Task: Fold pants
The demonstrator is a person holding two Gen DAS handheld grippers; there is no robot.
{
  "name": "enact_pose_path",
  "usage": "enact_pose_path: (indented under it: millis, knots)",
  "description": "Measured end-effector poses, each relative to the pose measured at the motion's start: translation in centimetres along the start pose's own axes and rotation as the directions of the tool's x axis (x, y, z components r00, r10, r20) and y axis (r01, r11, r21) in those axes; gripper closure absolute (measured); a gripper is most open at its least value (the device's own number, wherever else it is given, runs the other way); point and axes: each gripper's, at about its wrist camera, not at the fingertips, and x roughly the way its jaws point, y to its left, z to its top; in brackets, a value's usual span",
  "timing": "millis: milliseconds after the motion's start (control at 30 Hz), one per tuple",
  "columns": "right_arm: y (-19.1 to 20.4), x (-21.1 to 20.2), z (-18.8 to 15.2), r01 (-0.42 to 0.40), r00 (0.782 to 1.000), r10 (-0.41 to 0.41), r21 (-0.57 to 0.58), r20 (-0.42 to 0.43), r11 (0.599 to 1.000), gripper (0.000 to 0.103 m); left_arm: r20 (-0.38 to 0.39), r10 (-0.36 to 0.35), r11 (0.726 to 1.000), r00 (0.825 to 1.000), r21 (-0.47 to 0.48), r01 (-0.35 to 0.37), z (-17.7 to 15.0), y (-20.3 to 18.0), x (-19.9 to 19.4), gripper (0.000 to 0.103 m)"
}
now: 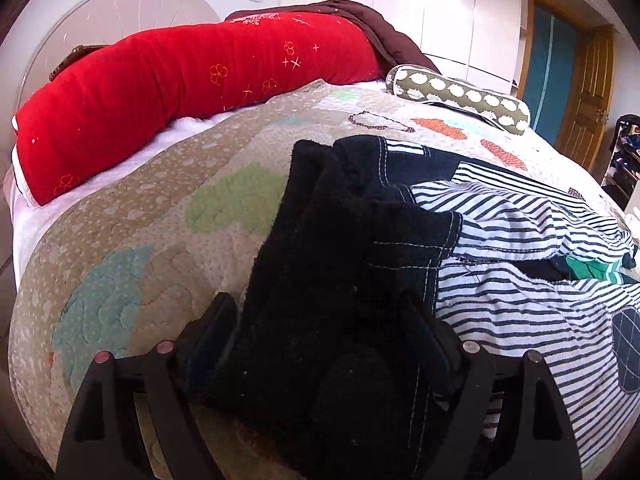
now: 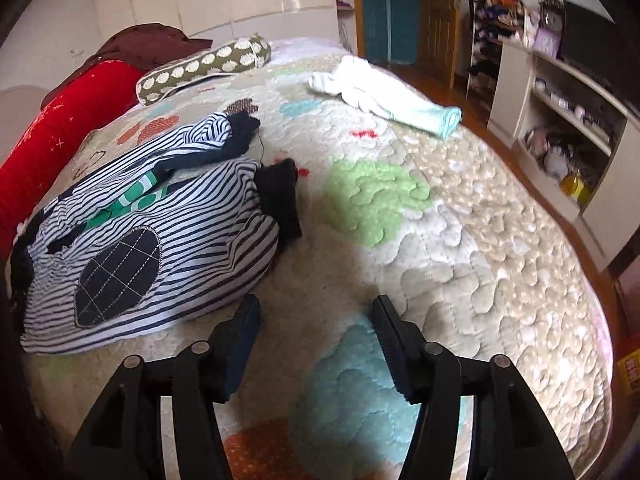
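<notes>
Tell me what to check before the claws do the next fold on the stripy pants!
1. Left claw has cloth: ok. Dark cloth fills the gap between its fingers.
2. Left claw's grip is firm: cannot tell. The fingers stand wide, so the cloth may only lie between them.
3. Right claw is free to help: ok. It is open, holding nothing, over the quilt.
4. Striped pants lie flat: not ok. They are bunched and rumpled.
5. Room to fold beside the pants: ok. Bare quilt lies to their right.
6. White and mint cloth is out of the way: ok. It lies apart, farther up the bed.
</notes>
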Motion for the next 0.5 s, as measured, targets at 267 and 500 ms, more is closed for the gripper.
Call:
enact_pose_path:
  millis: [267,500]
  knots:
    - [-0.7,1.1,0.0,-0.044,0.998,0.049,0.137,-0.034,0.990,0.026,0.013,0.006,1.000,1.000,0.005,-0.006,-0.4,0.0,-0.3,0.019]
    - [0.0,0.9,-0.9,-0.038,0.999,0.037,0.052,0.005,0.998,0.023,0.021,0.019,1.000,1.000,0.008,-0.019,-0.5,-0.2,-0.4,0.019]
